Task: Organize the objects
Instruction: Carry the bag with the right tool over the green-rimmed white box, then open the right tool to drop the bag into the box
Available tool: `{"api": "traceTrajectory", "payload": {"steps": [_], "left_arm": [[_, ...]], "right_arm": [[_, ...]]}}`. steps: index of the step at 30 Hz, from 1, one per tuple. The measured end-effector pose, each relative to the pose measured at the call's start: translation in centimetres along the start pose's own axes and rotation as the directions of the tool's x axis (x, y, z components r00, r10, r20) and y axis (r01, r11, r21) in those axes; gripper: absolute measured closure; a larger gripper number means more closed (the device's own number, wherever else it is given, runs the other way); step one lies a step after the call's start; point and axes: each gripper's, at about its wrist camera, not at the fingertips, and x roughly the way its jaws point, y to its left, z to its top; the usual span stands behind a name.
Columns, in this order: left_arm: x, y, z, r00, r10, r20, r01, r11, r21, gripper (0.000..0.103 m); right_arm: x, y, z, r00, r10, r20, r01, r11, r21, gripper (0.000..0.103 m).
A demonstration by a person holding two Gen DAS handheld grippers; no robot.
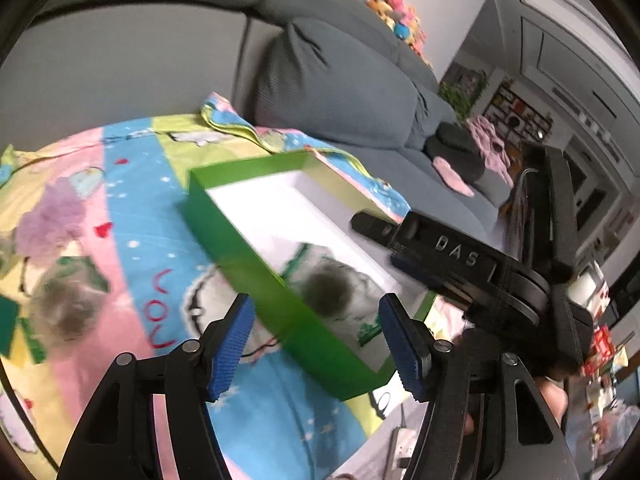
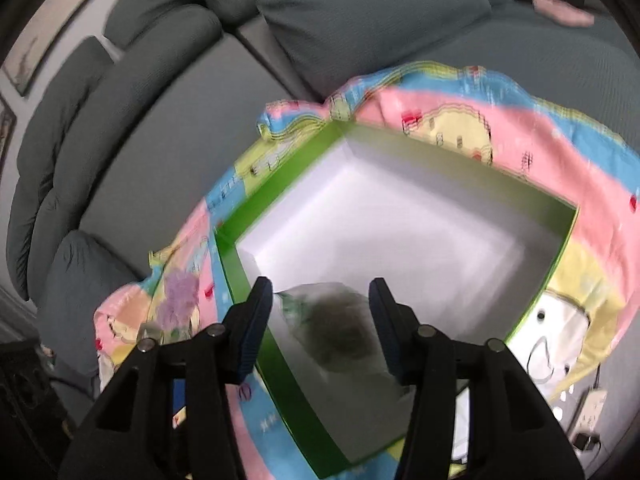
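Note:
A green box (image 1: 224,232) with a white inside lies on a colourful blanket (image 1: 132,184) on the sofa. A clear packet (image 1: 332,292) with a dark lump in it rests in the box's near corner. My right gripper (image 2: 320,320) hovers over that packet (image 2: 340,332), jaws open, pads not pressing it. In the left wrist view the right gripper (image 1: 376,242) reaches over the box from the right. My left gripper (image 1: 316,320) stands open above the box's near wall, with nothing in it. A second, similar packet (image 1: 64,308) lies on the blanket to the left.
Grey sofa cushions (image 1: 332,80) rise behind the blanket. A dark cushion with pink cloth (image 1: 488,148) sits further along the seat. A white power strip (image 2: 588,412) lies on the floor by the blanket's edge. Plush toys (image 1: 396,12) line the sofa back.

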Motion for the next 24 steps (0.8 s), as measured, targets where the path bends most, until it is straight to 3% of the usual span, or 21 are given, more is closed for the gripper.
{"api": "traceTrajectory", "payload": {"steps": [1, 3, 6, 8, 11, 16, 18, 21, 24], "left_arm": [[-0.9, 0.5, 0.0, 1.000, 0.012, 0.014, -0.012, 1.000, -0.003, 0.038], [-2.3, 1.4, 0.0, 0.999, 0.036, 0.027, -0.036, 0.999, 0.000, 0.038], [-4.2, 3.3, -0.5, 0.996, 0.079, 0.035, -0.079, 0.997, -0.005, 0.038], [-5.3, 4.8, -0.8, 0.992, 0.125, 0.037, -0.124, 0.992, -0.017, 0.038], [-6.6, 7.4, -1.7, 0.984, 0.169, 0.054, -0.165, 0.984, -0.059, 0.038], [-8.5, 11.1, -3.8, 0.980, 0.174, 0.096, -0.157, 0.974, -0.165, 0.038], [-8.8, 12.0, -4.2, 0.979, 0.181, 0.096, -0.161, 0.969, -0.189, 0.038], [-9.3, 13.1, -4.6, 0.979, 0.187, 0.087, -0.164, 0.962, -0.218, 0.038], [-9.5, 13.9, -4.7, 0.979, 0.186, 0.083, -0.162, 0.957, -0.239, 0.038]], "right_arm": [[-0.4, 0.8, 0.0, 0.998, -0.033, 0.053, 0.035, 0.999, -0.035, 0.019], [-0.9, 2.3, -0.3, 0.987, -0.093, 0.133, 0.109, 0.987, -0.117, 0.002], [-0.9, 5.5, -1.6, 0.933, -0.190, 0.305, 0.286, 0.907, -0.310, 0.003], [-0.2, 7.1, -2.2, 0.892, -0.243, 0.381, 0.389, 0.842, -0.374, 0.003], [1.0, 7.8, -2.3, 0.889, -0.256, 0.380, 0.403, 0.830, -0.385, 0.003], [0.5, 6.0, -1.6, 0.887, -0.273, 0.373, 0.366, 0.908, -0.205, 0.003], [0.5, 5.9, -1.7, 0.888, -0.271, 0.372, 0.351, 0.921, -0.168, 0.002], [2.6, 6.6, -1.7, 0.904, -0.285, 0.318, 0.360, 0.909, -0.209, 0.002], [3.7, 7.2, -2.6, 0.874, -0.371, 0.313, 0.449, 0.863, -0.232, 0.002]]}}
